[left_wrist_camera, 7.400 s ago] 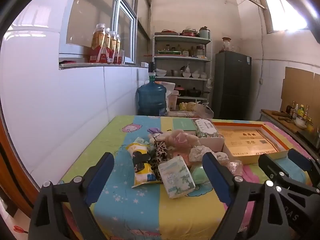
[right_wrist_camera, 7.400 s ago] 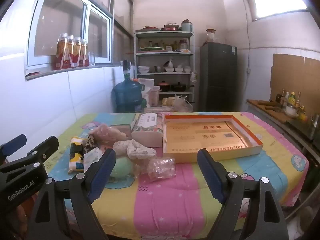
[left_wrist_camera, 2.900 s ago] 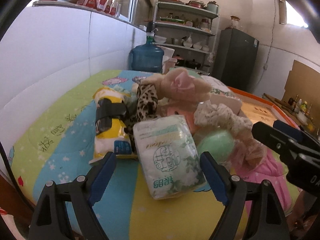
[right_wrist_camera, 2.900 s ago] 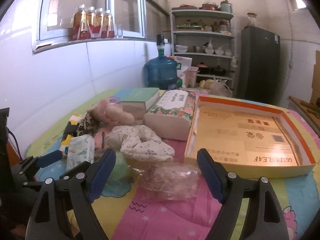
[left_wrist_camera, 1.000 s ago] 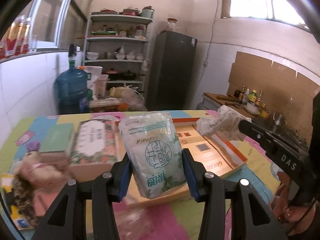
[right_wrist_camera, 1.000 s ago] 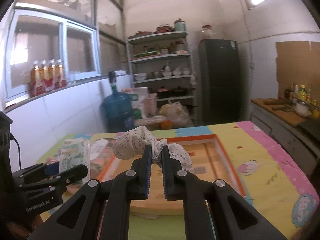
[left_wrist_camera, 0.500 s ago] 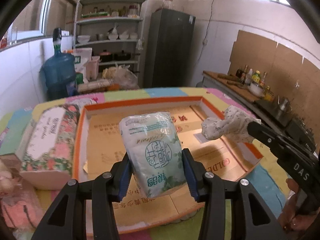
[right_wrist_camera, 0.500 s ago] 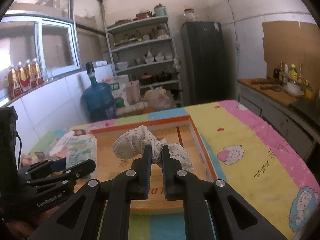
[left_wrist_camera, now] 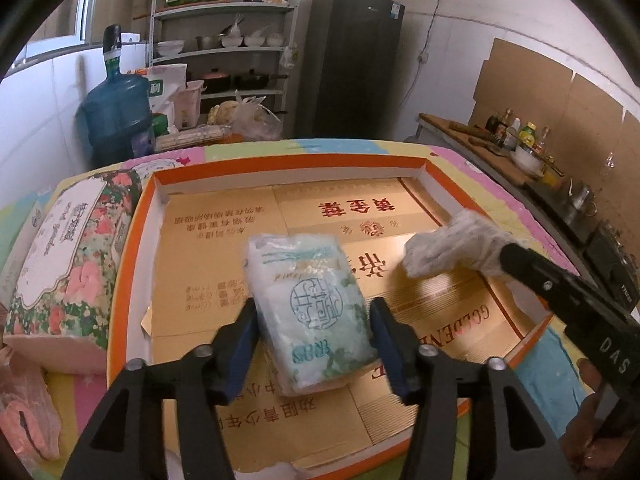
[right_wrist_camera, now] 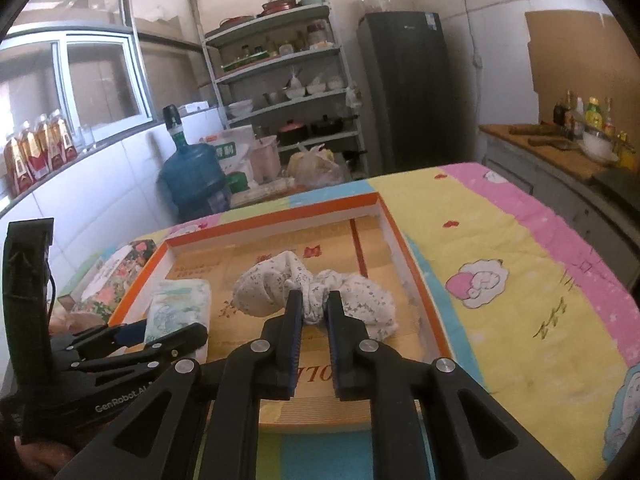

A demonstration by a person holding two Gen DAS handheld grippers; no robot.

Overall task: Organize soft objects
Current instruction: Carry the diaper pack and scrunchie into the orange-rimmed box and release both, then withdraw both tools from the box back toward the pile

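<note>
My tissue pack (left_wrist_camera: 312, 312) lies in the orange-rimmed box (left_wrist_camera: 132, 248), near its front edge; my left gripper (left_wrist_camera: 312, 320) has just been opening, pads off it. The scrunchie (right_wrist_camera: 316, 292) rests toward the box's right side, my right gripper (right_wrist_camera: 314, 312) just loosening, pads barely touching its middle.
</note>
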